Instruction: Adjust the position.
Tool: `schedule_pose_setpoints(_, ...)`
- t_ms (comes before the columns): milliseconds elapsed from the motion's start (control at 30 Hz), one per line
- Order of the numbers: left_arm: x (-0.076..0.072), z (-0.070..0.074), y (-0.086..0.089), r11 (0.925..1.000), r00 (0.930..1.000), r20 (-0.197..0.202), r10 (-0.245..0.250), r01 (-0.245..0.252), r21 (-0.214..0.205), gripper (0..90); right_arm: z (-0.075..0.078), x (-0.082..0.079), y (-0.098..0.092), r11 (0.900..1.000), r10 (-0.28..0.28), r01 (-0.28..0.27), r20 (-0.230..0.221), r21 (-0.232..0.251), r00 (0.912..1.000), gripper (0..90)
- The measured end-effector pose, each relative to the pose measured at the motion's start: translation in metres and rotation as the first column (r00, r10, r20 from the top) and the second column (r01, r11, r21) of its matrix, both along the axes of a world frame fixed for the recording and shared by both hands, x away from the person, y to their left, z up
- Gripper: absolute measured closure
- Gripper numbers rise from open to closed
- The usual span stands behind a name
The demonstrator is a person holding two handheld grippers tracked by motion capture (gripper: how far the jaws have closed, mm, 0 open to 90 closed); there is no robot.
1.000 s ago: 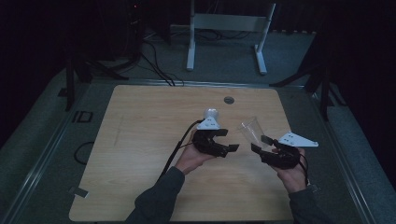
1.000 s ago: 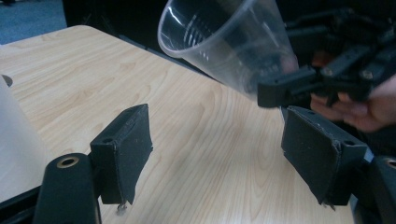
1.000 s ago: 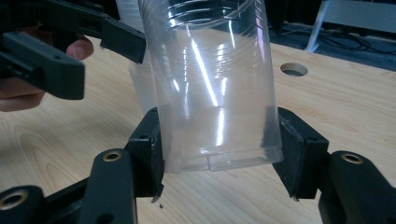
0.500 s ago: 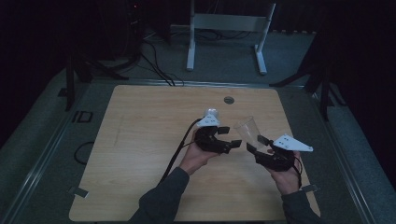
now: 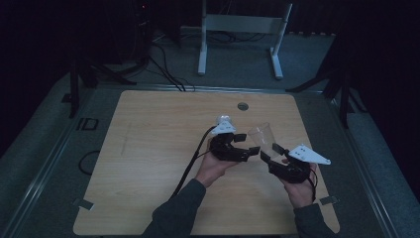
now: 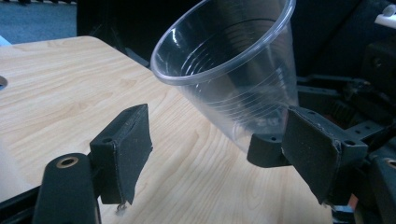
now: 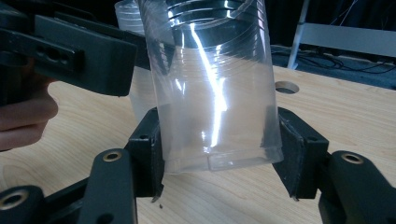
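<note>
A clear plastic cup (image 5: pixel 261 136) is tilted in the air over the right half of the wooden table (image 5: pixel 148 148). My right gripper (image 5: pixel 269 152) is shut on its base. In the right gripper view both pads press the cup (image 7: pixel 215 93) near its bottom, at my right gripper (image 7: pixel 219 154). My left gripper (image 5: pixel 249 144) reaches in from the left, just beside the cup. In the left gripper view its jaws stand open at my left gripper (image 6: pixel 219 154), with the cup (image 6: pixel 233 70) ahead and not touched by either pad.
A second pale translucent cup (image 7: pixel 135 88) stands behind the left gripper, white in the high view (image 5: pixel 224 120). The table has a round cable hole (image 5: pixel 242 106) at the back. A white frame (image 5: pixel 237 29) and cables lie on the floor beyond.
Both hands have shifted only slightly. The cup stays in the right gripper and the left jaws stay open beside it.
</note>
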State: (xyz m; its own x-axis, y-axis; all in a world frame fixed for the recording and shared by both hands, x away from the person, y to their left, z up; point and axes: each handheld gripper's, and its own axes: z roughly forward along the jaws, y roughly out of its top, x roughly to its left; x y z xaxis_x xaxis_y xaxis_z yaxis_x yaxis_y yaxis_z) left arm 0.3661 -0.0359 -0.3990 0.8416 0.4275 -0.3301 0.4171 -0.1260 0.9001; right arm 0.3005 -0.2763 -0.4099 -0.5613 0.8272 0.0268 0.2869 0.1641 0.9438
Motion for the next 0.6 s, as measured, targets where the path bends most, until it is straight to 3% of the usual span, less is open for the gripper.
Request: schedule_pose_setpoints(600, 0.0004, -0.0017, -0.0071, 0.9991, 0.9994, -0.027, 0.023, -0.024, -0.035, 19.7, -0.0047, 0.0003, 0.0061, 0.9997, -0.023, 0.023, 0.015, -0.005, 0.9996, 42.1)
